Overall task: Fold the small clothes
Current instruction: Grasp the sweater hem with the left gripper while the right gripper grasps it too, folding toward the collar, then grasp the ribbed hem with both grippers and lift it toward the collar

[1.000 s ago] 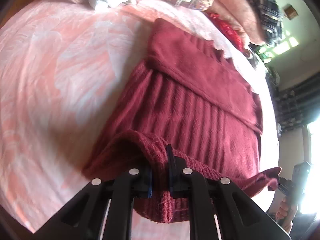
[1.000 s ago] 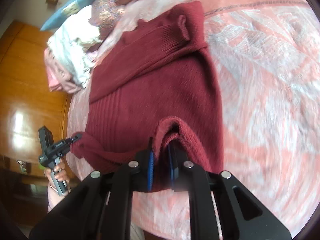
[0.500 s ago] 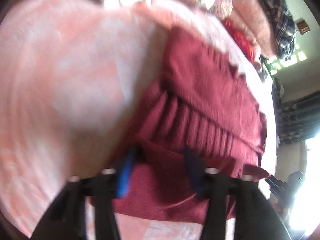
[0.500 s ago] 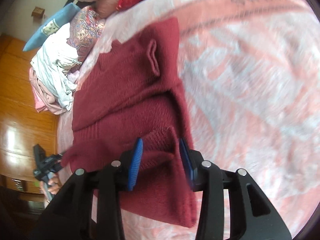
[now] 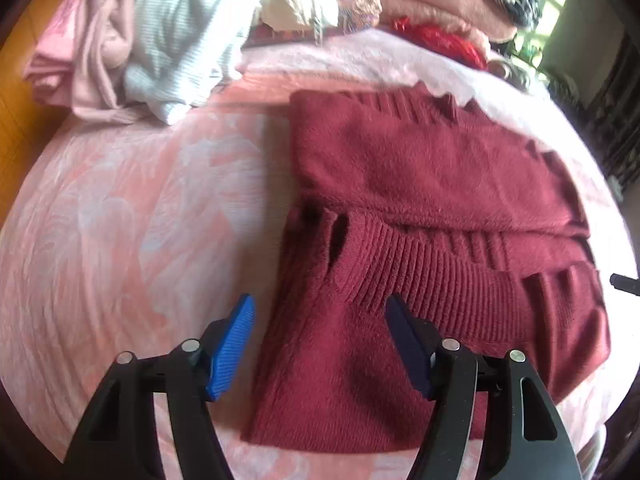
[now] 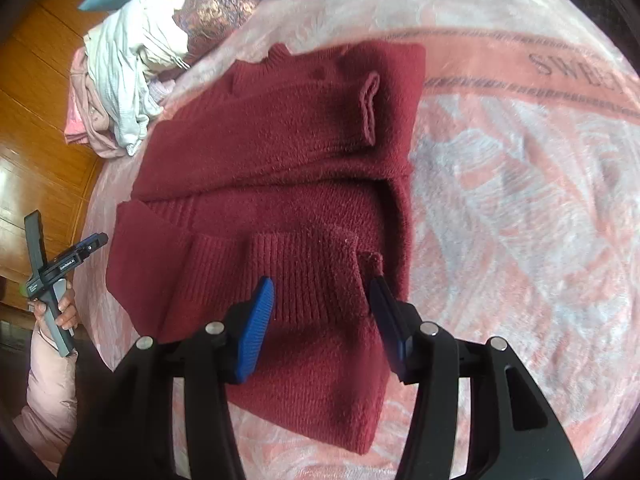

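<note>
Left wrist view: dark red knit sweater (image 5: 420, 208) lies flat on the pink patterned bedspread (image 5: 132, 216), folded into a rough rectangle. Fuzzy plain knit on the far part, sleeve laid across it; nearer part shows a ribbed hem band (image 5: 432, 272) turned back over the body, ribs running diagonally. Left gripper (image 5: 320, 340) released, blue-padded jaws spread wide, holding nothing, hovering over the sweater's near left corner (left pad sits over the bedspread, right pad over the knit). Pile of pale clothes (image 5: 172, 28) at the far edge of the bed, pink and red fabrics beside it.

Right wrist view: same sweater (image 6: 288, 168), near edge folded up so the ribbed band (image 6: 304, 268) lies on top of the body; a small ribbed cuff (image 6: 370, 108) rests on the far part. Fold edges uneven, left corner sticks out a bit. Right gripper (image 6: 322, 320) also released, jaws wide apart above the ribbed band, nothing between them. Left hand (image 6: 56, 308) grips its tool's handle off the left edge of the bed. White and pink clothes pile (image 6: 120, 80) far left, wooden floor (image 6: 36, 128) beyond
</note>
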Motion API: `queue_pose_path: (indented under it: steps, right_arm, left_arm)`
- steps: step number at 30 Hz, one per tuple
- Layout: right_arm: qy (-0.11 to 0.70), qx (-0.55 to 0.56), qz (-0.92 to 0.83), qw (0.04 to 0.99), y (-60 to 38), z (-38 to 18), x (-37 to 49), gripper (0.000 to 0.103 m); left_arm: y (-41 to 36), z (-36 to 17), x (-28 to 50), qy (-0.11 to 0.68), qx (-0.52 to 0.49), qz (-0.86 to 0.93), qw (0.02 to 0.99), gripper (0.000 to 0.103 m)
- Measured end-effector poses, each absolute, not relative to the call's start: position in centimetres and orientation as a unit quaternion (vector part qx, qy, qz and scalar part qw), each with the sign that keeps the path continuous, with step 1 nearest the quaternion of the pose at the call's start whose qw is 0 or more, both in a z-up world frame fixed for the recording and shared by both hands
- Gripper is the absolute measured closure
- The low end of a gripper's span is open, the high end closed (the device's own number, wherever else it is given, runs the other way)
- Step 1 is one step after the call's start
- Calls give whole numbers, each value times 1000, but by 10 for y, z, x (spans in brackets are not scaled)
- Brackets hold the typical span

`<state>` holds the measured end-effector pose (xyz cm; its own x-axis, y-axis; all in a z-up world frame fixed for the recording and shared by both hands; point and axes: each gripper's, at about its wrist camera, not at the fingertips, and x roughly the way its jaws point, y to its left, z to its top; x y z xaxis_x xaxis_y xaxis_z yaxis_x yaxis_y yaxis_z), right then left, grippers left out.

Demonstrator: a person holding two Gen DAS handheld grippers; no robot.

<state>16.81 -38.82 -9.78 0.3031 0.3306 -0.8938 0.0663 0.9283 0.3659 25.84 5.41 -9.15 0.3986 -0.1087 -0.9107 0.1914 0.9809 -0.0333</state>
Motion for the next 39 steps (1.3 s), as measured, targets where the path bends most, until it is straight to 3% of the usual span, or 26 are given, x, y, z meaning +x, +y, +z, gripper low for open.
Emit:
queue_pose_path:
  steps: [10,11,12,13,15,17,20,22,26,30,31,33,35,37,39]
  right_arm:
    - [612,108,62,781,-376,-125,183,35]
    - [613,95,64,781,-371,-127,183,38]
    - [608,89,62,787,-367,-128,184,51]
    - [610,82,67,786,-363,-129,184,57]
    - [606,59,71,790,-355,-128,184,72]
    - [600,40,71,796,-350,-124,183,80]
    - [593,43,76,801,-353,-120,180,92]
    - [592,58,80,800,-358,-120,181,92]
    - [594,63,81,798,-358,-122,182,88]
    - [600,70,86,793,-361,-126,183,71]
    - [600,69,86,792,-359,-128,185,71]
    - [599,67,86,794,-357,-128,185,74]
    - [595,72,89,795,-359,-126,183,81]
    - [588,76,94,800,-362,-123,179,91]
    - [579,83,101,805,-364,-119,173,93]
  left_arm:
    - [35,-121,279,562,81,-86,819,34]
    - [33,-124,280,563,85,-87,817,35]
    - [30,-127,280,566,87,-91,815,38]
    - [29,-129,280,569,85,-96,812,48]
    - [29,-132,281,573,73,-101,810,59]
    - [31,-131,282,575,62,-111,808,81]
    - [35,-129,281,572,55,-109,811,85]
    - [38,-128,281,573,49,-110,810,80]
    - [42,-127,282,565,62,-92,817,56]
    - [39,-131,285,573,63,-96,812,53]
    - [38,-132,287,575,61,-97,810,53]
    - [38,-134,289,580,50,-100,807,55]
    - [40,-136,292,585,34,-111,803,73]
    - [40,-136,290,586,24,-116,802,82]
    - [40,-133,285,579,28,-115,807,89]
